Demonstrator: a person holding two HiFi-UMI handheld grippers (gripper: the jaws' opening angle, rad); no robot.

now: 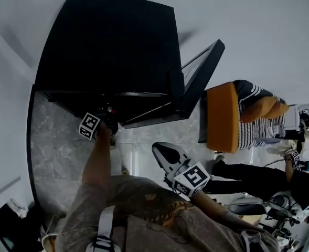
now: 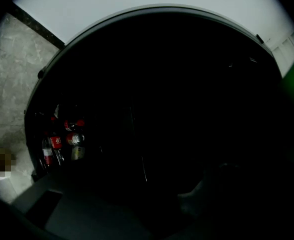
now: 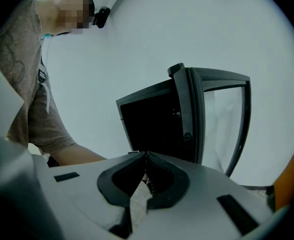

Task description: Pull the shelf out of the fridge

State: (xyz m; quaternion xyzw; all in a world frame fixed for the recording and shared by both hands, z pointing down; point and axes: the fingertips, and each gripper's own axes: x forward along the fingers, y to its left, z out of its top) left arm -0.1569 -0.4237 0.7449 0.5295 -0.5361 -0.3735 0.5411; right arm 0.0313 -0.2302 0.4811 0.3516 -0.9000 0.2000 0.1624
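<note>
The fridge (image 1: 112, 46) stands on the floor with its glass door (image 1: 199, 80) swung wide to the right, so the opening is clear. The left gripper (image 1: 94, 126) is at the lower left of that opening, with its front end inside the dark interior. The right gripper (image 1: 162, 152) hangs well back near the person's body and takes no part.

In the right gripper view, the right gripper's fingers (image 3: 137, 171) are pressed together at the tips with nothing between them.

The left gripper view is almost black. Only a cluster of bottles and cans (image 2: 62, 139) shows at the left of the compartment. The left fingers are dim shapes at the bottom of the view, and I cannot tell whether they are wide, narrow or holding anything.

The shelf lies somewhere in that dark interior, and no view picks it out clearly. Whether the bottles and cans stand on it cannot be told either.

This looks like the reach-and-grasp step, and the pull does not seem to be under way. The next move calls for the left fingers to clamp firmly on the shelf's front edge. The shelf then needs a straight, level draw toward the person. A tilted or jerky pull could jam it on its rails or topple anything resting on it.
</note>
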